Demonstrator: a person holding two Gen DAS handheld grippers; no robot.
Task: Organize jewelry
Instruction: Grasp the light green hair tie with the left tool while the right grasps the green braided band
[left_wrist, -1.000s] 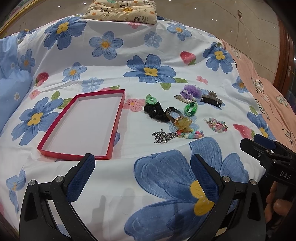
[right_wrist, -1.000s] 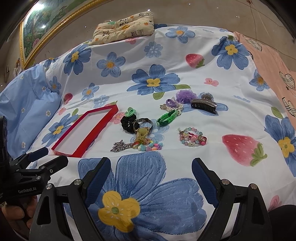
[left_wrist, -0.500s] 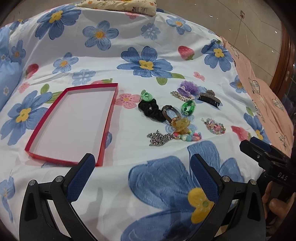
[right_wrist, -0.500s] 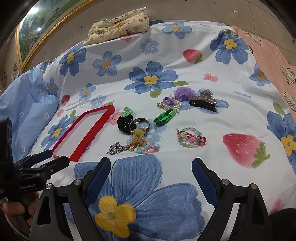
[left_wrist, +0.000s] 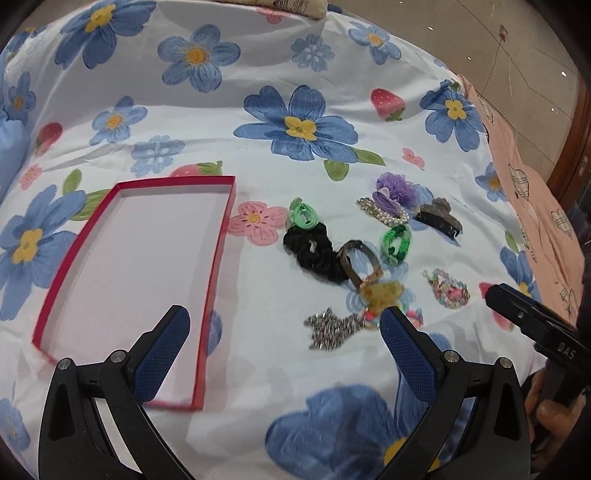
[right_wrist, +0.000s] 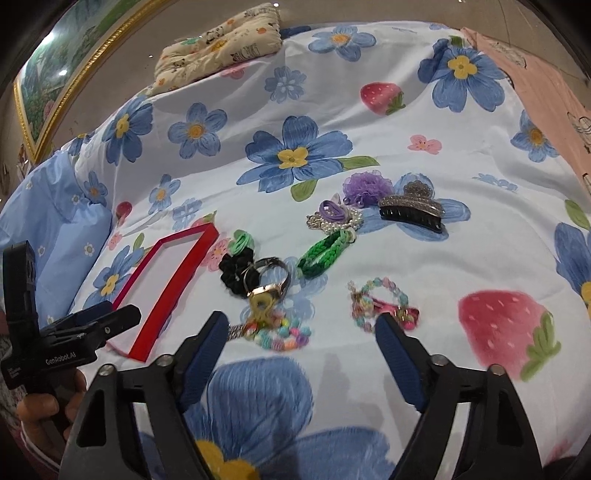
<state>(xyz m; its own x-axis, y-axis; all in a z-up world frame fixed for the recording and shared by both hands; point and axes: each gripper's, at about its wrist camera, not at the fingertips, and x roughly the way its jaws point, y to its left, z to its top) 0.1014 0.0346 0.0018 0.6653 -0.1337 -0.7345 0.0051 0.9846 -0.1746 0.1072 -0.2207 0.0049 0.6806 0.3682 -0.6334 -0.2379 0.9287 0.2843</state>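
Observation:
An empty red tray (left_wrist: 218, 254) lies on the floral bedsheet, also in the right wrist view (right_wrist: 175, 275). To its right lie a black scrunchie (left_wrist: 314, 253), a watch (left_wrist: 360, 264), a silver chain (left_wrist: 332, 326), a green braided band (right_wrist: 325, 253), a beaded bracelet (right_wrist: 380, 304), a pastel bead string (right_wrist: 284, 334), a pearl piece (right_wrist: 336, 218), a purple pompom (right_wrist: 365, 186) and a dark claw clip (right_wrist: 412, 210). My left gripper (left_wrist: 284, 334) is open and empty, between tray and chain. My right gripper (right_wrist: 301, 336) is open and empty, just short of the bead string.
A patterned pillow (right_wrist: 218, 40) lies at the bed's far end. A light blue pillow (right_wrist: 44, 221) is at the left. A pink blanket (left_wrist: 535, 221) covers the bed's right side. A gold-framed picture (right_wrist: 55, 74) leans at the back left.
Both grippers have moved forward toward the jewelry pile, so the tray and pieces look closer. Both stay open and empty.

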